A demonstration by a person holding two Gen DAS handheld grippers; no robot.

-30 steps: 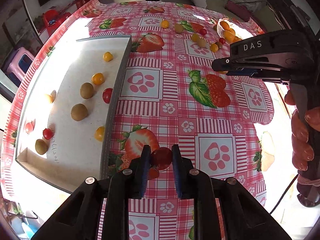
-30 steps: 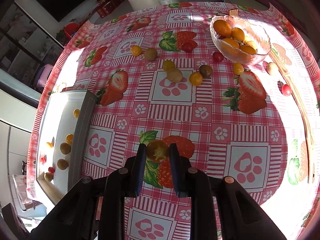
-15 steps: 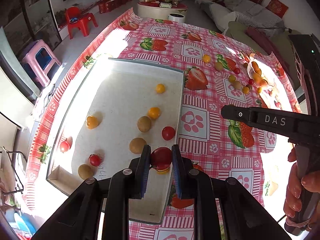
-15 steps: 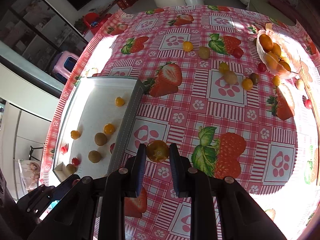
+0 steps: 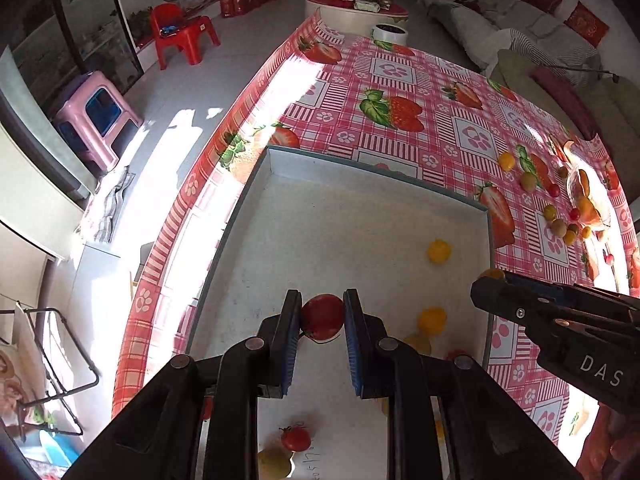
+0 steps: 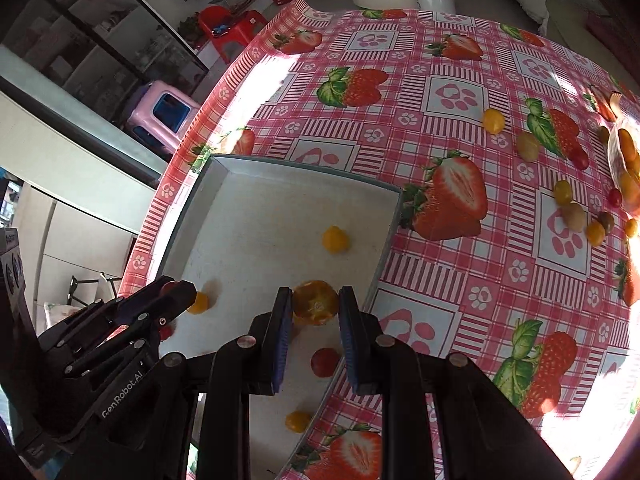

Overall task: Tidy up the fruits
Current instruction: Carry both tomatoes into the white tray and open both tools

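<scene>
My left gripper (image 5: 322, 316) is shut on a red tomato (image 5: 322, 317) and hangs over the middle of the shallow grey tray (image 5: 360, 168). My right gripper (image 6: 315, 307) is shut on an orange fruit (image 6: 315, 307) above the tray's (image 6: 304, 170) right side, near its wall. Several small fruits lie in the tray: yellow ones (image 5: 438, 251) (image 6: 335, 239), a red one (image 5: 295, 438) and another red one (image 6: 325, 361). In the left wrist view the right gripper's dark body (image 5: 560, 320) reaches in from the right.
Loose yellow, green and red fruits (image 6: 493, 121) lie scattered on the strawberry-patterned tablecloth (image 6: 452, 96) at the right, beside a glass bowl (image 5: 586, 200) of orange fruits. The table edge runs left of the tray; a pink stool (image 5: 98, 114) and red chair (image 5: 182, 32) stand on the floor.
Both grippers have travelled left from over the tablecloth to above the tray, each still carrying its fruit. The scattered fruits and bowl have slid to the right edge of both views.
</scene>
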